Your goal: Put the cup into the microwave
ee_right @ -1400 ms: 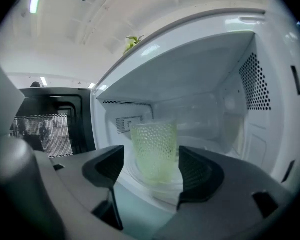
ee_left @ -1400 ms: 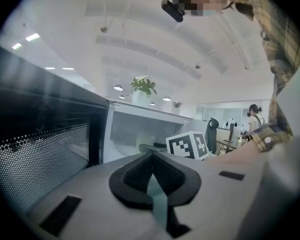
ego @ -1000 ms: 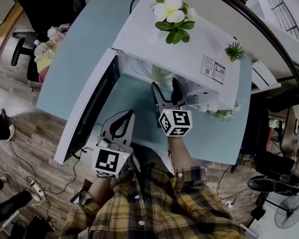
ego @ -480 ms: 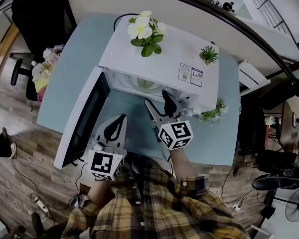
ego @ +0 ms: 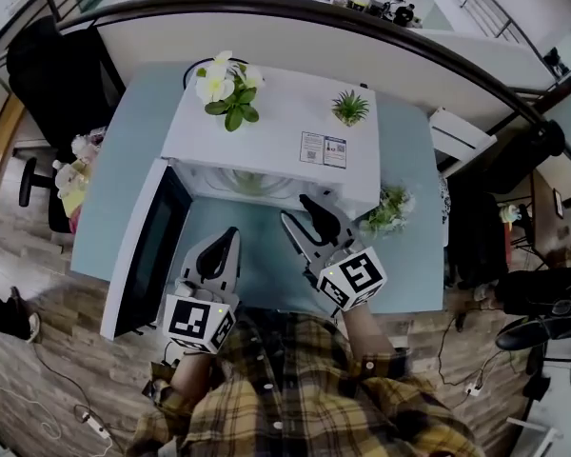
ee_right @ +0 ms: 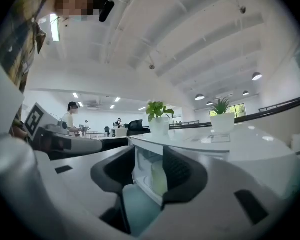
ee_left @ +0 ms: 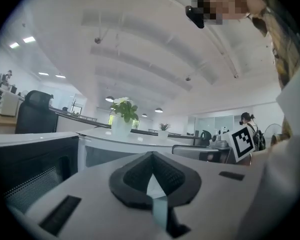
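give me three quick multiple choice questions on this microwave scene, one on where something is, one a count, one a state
1. Where is the pale green cup?
A) inside the white microwave
B) on top of it
C) on the floor

2. How many potted plants stand on the microwave's top?
A) one
B) two
C) four

3. The microwave's dark-windowed door is:
A) shut
B) open
C) taken off

Answers:
1 A, the right gripper view shows it in the cavity.
2 B, a white-flowered plant and a small spiky green plant.
3 B, it swings out to the left in the head view.
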A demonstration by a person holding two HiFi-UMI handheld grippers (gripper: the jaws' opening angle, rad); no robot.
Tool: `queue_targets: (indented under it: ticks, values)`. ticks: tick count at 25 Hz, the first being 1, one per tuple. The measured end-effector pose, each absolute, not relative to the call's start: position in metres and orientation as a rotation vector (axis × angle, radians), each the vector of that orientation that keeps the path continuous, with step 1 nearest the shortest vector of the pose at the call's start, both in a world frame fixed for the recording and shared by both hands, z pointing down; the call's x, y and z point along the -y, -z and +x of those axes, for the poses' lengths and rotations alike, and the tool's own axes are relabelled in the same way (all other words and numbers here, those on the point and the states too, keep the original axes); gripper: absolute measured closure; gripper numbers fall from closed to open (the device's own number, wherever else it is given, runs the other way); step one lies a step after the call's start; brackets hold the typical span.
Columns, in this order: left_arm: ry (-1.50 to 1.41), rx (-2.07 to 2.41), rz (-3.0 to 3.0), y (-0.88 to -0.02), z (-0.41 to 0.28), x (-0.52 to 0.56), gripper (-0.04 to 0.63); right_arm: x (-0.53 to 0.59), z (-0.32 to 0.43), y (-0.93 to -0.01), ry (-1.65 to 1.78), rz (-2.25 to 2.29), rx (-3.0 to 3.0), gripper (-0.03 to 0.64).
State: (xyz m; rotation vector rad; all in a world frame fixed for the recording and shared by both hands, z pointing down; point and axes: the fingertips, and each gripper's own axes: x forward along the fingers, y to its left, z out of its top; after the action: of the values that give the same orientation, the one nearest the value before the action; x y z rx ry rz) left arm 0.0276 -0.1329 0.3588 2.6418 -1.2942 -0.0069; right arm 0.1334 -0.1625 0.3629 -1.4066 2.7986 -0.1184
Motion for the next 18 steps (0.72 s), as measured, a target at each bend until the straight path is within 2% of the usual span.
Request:
queue_targets:
  ticks: [12,18]
  values:
    - [0.007,1.088,2.787,-0.334,0.088,0.106,0.604,0.113,0.199,-0.338,0.188,-1.481,-2.703,0.487]
    - [-0.007,1.023,2.826,-0.331,0.101,0.092,0.604,0.092,0.225,-0.337,0.220,-1.554,-2.636,0.541]
